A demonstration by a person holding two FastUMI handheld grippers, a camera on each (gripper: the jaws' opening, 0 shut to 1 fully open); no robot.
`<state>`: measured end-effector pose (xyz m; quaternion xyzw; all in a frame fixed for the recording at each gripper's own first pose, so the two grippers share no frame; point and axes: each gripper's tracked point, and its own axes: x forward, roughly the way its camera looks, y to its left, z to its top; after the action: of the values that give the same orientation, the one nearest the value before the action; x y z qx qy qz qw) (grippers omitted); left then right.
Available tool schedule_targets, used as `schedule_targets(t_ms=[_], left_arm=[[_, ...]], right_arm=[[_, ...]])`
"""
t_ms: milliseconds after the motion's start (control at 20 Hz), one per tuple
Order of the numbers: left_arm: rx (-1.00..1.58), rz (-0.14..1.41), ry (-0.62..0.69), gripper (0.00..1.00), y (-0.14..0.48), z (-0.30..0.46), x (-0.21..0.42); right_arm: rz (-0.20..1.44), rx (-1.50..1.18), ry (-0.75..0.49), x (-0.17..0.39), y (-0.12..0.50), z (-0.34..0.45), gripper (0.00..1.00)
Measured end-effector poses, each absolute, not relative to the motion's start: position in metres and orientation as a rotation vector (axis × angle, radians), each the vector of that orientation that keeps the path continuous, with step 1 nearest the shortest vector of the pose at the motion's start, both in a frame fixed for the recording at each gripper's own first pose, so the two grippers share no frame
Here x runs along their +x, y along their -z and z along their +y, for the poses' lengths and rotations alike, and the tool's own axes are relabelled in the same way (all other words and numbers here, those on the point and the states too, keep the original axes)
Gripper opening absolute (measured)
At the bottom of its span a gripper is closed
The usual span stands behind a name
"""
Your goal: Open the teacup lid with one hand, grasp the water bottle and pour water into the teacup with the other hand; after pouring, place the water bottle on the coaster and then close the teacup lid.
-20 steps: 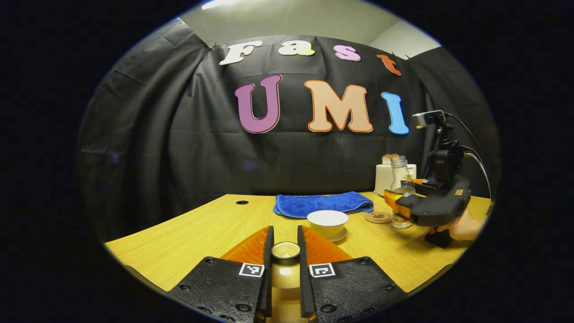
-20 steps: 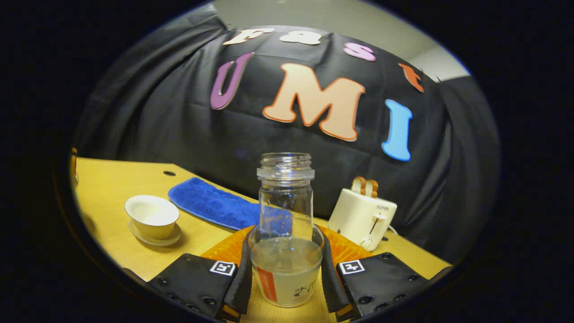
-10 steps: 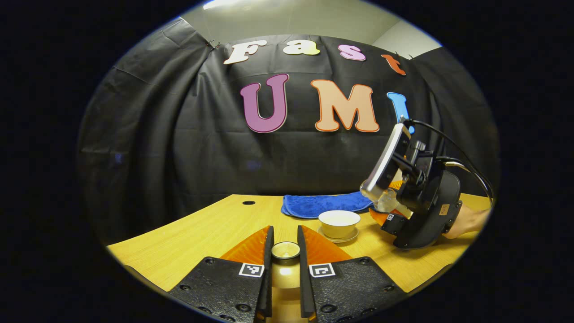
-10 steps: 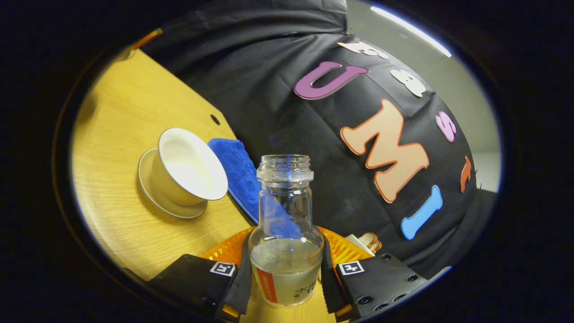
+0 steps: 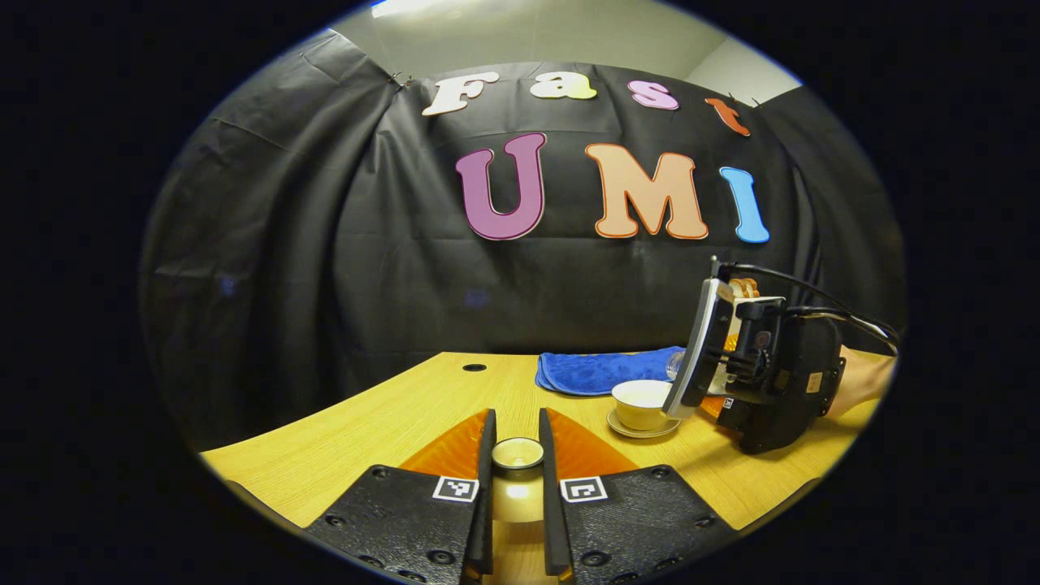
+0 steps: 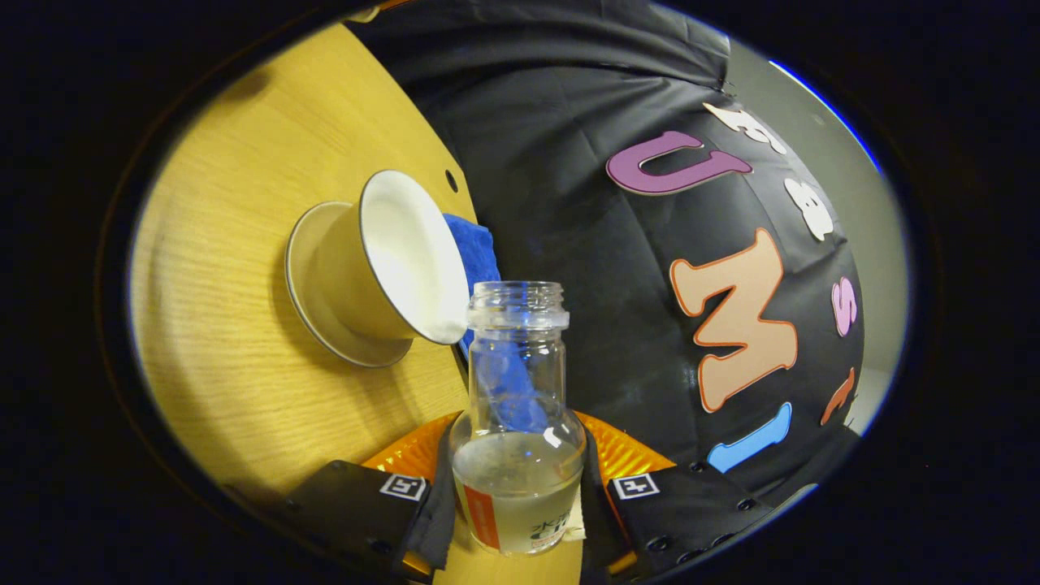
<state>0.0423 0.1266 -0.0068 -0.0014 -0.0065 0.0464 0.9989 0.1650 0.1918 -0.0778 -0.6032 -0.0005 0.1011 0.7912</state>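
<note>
My left gripper (image 5: pixel 517 426) is shut on the knob of the cream teacup lid (image 5: pixel 517 455) and holds it low over the near part of the table. The open cream teacup (image 5: pixel 642 396) stands on its saucer (image 5: pixel 624 426) at the right. My right gripper (image 6: pixel 517 443) is shut on a clear water bottle (image 6: pixel 517 422) with no cap and some water in it. The bottle is tilted hard, its mouth (image 6: pixel 517 294) right beside the teacup (image 6: pixel 382 260) rim. In the left gripper view the right gripper (image 5: pixel 715 400) leans over the cup. I see no stream of water.
A folded blue towel (image 5: pixel 601 370) lies behind the cup, near the black cloth wall. A hand (image 5: pixel 861 378) holds the right gripper at the table's right edge. The wooden table (image 5: pixel 390 422) has a small round hole (image 5: pixel 474 367) at the back left.
The right gripper has rolled the bottle further over and brought it closer, so its mouth now sits at the cup's rim. The left gripper keeps the lid and has barely moved.
</note>
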Motion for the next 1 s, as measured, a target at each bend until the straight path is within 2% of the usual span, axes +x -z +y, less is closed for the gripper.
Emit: schedule_targets(t_ms=[1000], left_arm=[[-0.004, -0.015, -0.081, 0.22, 0.007, 0.124, 0.043]], right_arm=[[-0.112, -1.74, -0.196, 0.174, 0.046, 0.201, 0.67]])
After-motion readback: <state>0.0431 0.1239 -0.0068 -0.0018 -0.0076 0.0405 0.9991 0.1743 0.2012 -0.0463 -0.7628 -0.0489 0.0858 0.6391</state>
